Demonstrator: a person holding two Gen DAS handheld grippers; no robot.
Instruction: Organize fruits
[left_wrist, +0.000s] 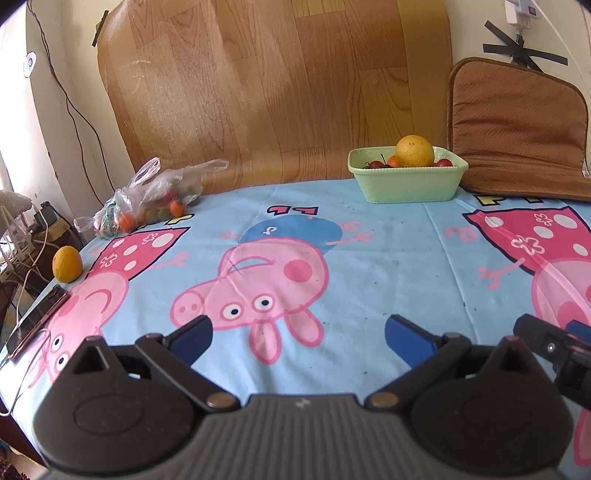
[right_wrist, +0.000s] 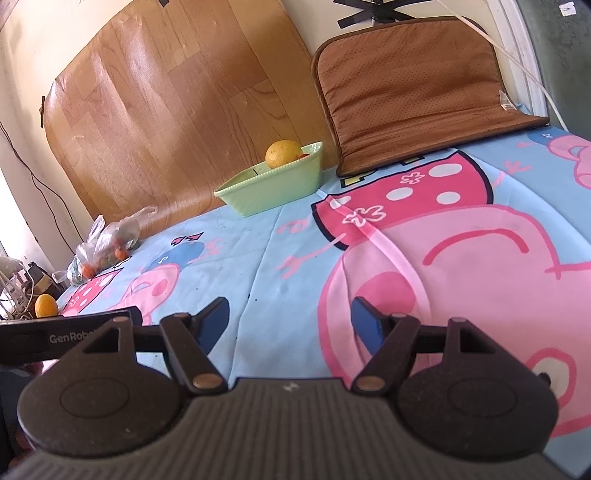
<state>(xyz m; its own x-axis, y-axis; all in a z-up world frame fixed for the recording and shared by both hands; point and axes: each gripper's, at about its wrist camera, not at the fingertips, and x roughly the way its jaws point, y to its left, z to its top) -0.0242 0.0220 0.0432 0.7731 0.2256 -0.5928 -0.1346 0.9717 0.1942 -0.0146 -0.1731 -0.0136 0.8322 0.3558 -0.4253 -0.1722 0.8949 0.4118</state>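
A pale green bowl (left_wrist: 406, 184) stands at the back of the table, holding a large yellow-orange citrus fruit (left_wrist: 414, 150) and small red fruits (left_wrist: 376, 164). The bowl also shows in the right wrist view (right_wrist: 269, 192) with the citrus fruit (right_wrist: 283, 153). A clear plastic bag (left_wrist: 151, 192) with small orange and red fruits lies at the back left; it shows in the right wrist view (right_wrist: 107, 240) too. A loose orange fruit (left_wrist: 67, 264) sits at the table's left edge, seen in the right wrist view (right_wrist: 45, 305) as well. My left gripper (left_wrist: 297, 338) and my right gripper (right_wrist: 290, 321) are both open and empty, low over the cloth.
A blue cartoon-pig tablecloth (left_wrist: 388, 258) covers the table. A phone (left_wrist: 37, 321) lies at the left edge. A brown cushion (left_wrist: 517, 129) leans on the wall at back right, a wood-pattern sheet (left_wrist: 277, 92) behind. Cables and clutter lie off the left edge.
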